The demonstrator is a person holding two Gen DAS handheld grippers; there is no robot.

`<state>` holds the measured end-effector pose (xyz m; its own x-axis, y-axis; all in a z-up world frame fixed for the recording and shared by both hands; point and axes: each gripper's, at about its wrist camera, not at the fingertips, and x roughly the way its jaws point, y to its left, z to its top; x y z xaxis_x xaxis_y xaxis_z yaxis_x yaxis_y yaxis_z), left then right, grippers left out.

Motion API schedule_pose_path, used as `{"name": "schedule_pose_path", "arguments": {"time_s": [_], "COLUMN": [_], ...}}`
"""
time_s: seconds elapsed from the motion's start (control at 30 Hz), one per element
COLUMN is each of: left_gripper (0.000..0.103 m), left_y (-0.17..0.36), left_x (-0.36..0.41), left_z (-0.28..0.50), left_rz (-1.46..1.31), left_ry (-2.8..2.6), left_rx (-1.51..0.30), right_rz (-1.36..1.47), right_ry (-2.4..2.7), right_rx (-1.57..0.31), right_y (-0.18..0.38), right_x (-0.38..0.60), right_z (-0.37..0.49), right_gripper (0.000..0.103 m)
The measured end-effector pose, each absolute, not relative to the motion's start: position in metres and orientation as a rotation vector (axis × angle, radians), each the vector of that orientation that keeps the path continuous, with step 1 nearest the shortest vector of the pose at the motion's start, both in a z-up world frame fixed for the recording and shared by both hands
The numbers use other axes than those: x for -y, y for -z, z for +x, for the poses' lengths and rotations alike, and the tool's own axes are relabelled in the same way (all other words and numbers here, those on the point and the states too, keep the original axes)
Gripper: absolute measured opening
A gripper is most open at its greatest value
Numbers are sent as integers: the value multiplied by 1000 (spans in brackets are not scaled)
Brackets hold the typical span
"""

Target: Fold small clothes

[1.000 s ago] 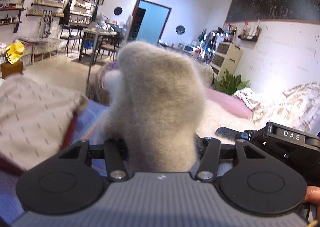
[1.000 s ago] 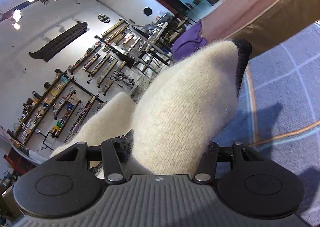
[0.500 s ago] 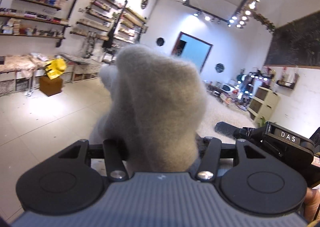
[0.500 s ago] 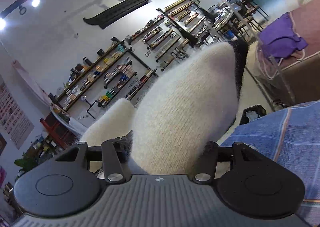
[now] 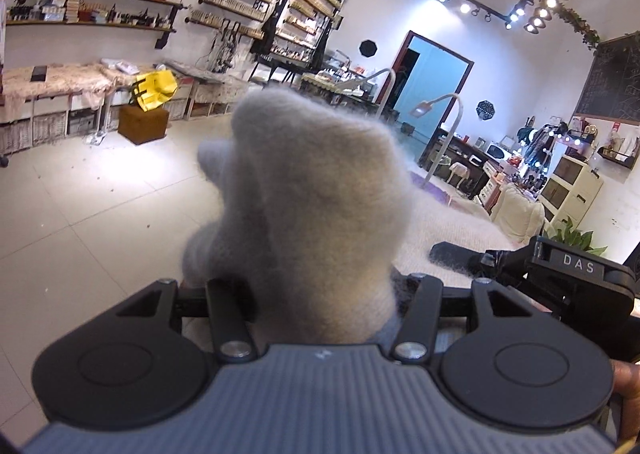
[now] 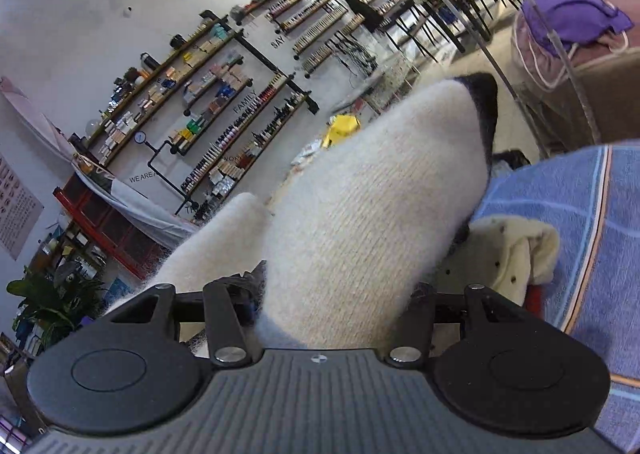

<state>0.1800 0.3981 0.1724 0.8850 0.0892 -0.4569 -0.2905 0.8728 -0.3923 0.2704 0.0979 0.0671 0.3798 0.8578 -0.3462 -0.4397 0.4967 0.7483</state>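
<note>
Holding a fluffy cream sock [image 5: 316,213] between us, we see it fill the centre of both frames. At lower centre of the left wrist view, the left gripper [image 5: 320,294] is clamped on a bunched, greyish end. Toward the right edge the right gripper [image 5: 576,270] appears, so the sock's long axis runs left to right between them. In the right wrist view the right gripper [image 6: 336,294] pinches the smoother end [image 6: 376,205], dark-tipped at upper right, over a blue striped cloth [image 6: 600,254]. Both hands seem equally near.
</note>
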Motion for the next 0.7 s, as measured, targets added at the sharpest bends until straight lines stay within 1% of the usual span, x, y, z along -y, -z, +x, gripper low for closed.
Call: {"name": "schedule_pose_path", "arguments": {"time_s": [0.2, 0.37, 0.43, 0.5, 0.53, 0.6, 0.7], "left_gripper": [55, 57, 61, 69, 71, 77, 82], "left_y": [-133, -117, -112, -103, -96, -87, -84], "left_x": [-417, -438, -443, -449, -453, -456, -454], "left_z": [175, 174, 174, 176, 177, 180, 182], "left_rz": [-587, -672, -704, -736, -749, -751, -712], "left_ry": [-205, -184, -177, -173, -170, -169, -173], "left_rx": [-480, -487, -491, -505, -511, -514, -507], "right_rz": [588, 584, 607, 629, 645, 674, 681], "right_ry": [-863, -870, -863, -851, -839, -812, -800], "right_rx": [-882, -908, -929, -958, -980, -1019, -1023], "right_y": [-55, -59, -59, -55, -52, -45, -43], "right_x": [-103, -101, -102, -101, -100, -99, -99], "right_z": [267, 267, 269, 271, 272, 273, 271], "right_gripper": [86, 86, 86, 87, 87, 87, 88]}}
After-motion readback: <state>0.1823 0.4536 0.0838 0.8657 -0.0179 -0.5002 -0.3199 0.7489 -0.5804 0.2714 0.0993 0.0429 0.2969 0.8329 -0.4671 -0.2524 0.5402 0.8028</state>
